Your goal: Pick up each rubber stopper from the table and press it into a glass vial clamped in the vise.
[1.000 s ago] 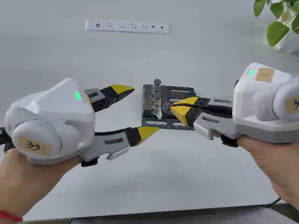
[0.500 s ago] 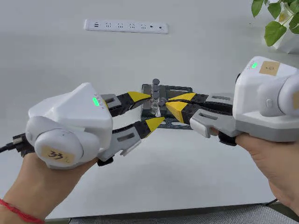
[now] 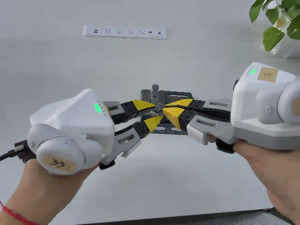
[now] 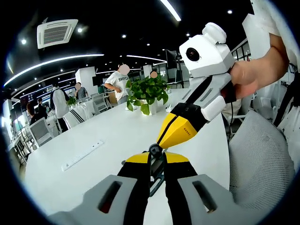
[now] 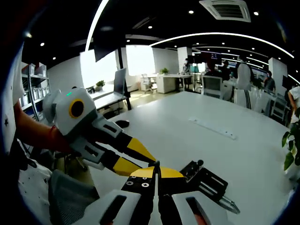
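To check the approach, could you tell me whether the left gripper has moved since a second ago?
Yes. The left gripper has moved right, from left of the vise to over it, close to the right gripper.

A white table (image 3: 187, 178) runs wide and mostly bare. A dark metal vise (image 3: 174, 92) sits flat near its middle. Well behind it, toward the far edge, a white power strip (image 3: 124, 32) lies lengthwise. A potted plant (image 3: 276, 23) stands at the far right corner, apart from both
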`<state>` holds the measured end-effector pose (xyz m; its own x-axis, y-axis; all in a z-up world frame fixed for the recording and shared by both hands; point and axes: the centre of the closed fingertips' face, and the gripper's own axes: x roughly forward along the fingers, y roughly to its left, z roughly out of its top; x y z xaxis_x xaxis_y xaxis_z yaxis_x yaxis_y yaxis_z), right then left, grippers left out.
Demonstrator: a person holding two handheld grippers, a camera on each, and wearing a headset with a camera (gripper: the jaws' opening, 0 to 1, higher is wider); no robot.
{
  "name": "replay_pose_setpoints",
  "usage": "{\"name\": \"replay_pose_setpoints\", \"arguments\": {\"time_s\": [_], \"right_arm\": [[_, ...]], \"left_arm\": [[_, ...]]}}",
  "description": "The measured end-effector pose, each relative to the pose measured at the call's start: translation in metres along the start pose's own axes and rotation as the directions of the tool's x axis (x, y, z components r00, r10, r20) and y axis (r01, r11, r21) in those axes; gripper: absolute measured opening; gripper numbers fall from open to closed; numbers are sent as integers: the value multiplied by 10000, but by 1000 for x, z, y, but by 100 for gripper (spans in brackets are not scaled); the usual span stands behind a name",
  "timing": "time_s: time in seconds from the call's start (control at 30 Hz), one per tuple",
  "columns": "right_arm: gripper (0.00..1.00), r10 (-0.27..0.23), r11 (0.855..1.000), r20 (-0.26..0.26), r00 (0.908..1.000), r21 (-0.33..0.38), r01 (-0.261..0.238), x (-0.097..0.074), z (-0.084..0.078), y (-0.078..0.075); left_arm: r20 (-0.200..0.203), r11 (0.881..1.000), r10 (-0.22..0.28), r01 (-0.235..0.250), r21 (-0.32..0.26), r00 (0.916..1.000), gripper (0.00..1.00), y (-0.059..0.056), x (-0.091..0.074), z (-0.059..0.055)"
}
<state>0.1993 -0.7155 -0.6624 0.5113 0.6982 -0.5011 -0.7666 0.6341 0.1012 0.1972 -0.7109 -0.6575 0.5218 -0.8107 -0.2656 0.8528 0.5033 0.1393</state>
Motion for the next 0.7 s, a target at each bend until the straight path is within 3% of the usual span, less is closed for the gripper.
{"name": "replay_pose_setpoints", "arguments": {"time_s": [0.7], "right_arm": [[0,33,9991,170,9999,426,-40,-2,3,1]], "left_arm": [[195,9996,-107,112,-253,9998,6,1,-3,6]]}}
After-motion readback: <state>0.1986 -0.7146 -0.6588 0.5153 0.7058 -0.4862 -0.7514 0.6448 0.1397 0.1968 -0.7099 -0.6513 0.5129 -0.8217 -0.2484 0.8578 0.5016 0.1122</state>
